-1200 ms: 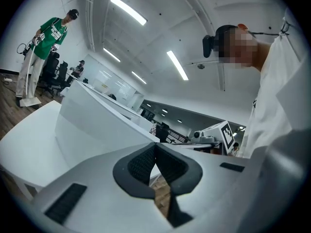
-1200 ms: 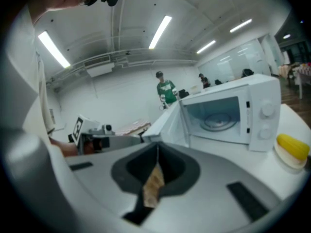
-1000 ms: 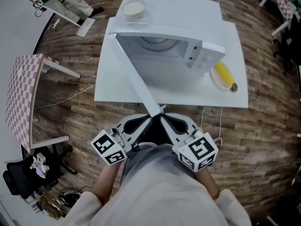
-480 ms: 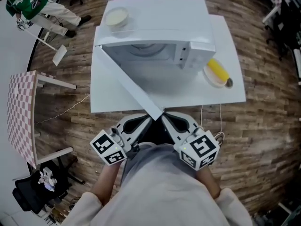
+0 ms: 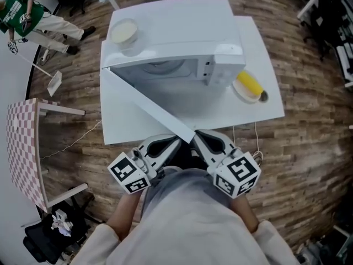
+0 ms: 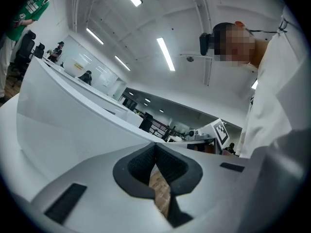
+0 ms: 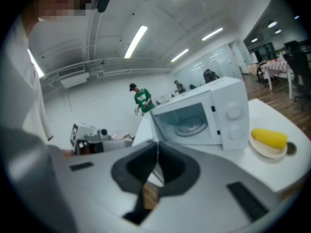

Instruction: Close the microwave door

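A white microwave [image 5: 182, 43] stands on a white table [image 5: 259, 106]. Its door [image 5: 146, 106] is swung wide open, and the door's free edge reaches toward me, ending near the table's front edge. The cavity with its glass turntable [image 7: 187, 124] shows in the right gripper view. My left gripper [image 5: 176, 140] and right gripper [image 5: 194, 136] hang close to my body just below the door's tip, one on each side of it. Both are shut with nothing between the jaws. In the left gripper view the left gripper [image 6: 155, 148] has the door's white face [image 6: 73, 125] beside it.
A cream bowl [image 5: 123, 32] sits on top of the microwave. A yellow item on a small plate [image 5: 248, 84] lies on the table right of it. A checkered table [image 5: 22, 148] stands at the left. A person in green [image 5: 22, 15] is at the far left.
The head view has shifted, so the microwave and table now sit higher and further left. Both grippers stay shut near the door's tip.
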{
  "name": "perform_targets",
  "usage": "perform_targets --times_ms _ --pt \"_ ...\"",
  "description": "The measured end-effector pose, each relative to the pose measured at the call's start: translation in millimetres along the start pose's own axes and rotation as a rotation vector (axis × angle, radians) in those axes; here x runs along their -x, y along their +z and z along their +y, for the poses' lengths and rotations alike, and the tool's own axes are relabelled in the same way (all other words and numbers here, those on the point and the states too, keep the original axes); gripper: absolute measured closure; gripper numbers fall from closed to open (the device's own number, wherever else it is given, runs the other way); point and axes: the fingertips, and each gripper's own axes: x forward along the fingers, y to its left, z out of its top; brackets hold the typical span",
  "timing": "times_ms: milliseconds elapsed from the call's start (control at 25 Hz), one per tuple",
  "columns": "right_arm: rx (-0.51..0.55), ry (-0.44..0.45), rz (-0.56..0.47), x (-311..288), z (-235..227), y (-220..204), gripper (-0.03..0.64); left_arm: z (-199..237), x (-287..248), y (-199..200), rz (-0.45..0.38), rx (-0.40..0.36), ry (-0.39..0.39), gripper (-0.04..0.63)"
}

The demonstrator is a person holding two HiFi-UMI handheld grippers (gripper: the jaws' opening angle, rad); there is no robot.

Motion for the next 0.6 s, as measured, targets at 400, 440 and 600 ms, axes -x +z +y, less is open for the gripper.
perform_targets --times_ms 400,440,600 --pt "-0.044 -0.092 -0.030 -1 -26 12 0.594 11 -24 9 0.035 0.026 -0.094 0.577" --pt "-0.048 -0.101 -0.033 -1 -28 13 0.594 12 -26 10 0.038 0.030 -0.102 0.577" --pt "-0.063 -0.135 -0.040 0 -37 16 0.594 16 -35 16 0.051 0.033 -0.133 0.577"
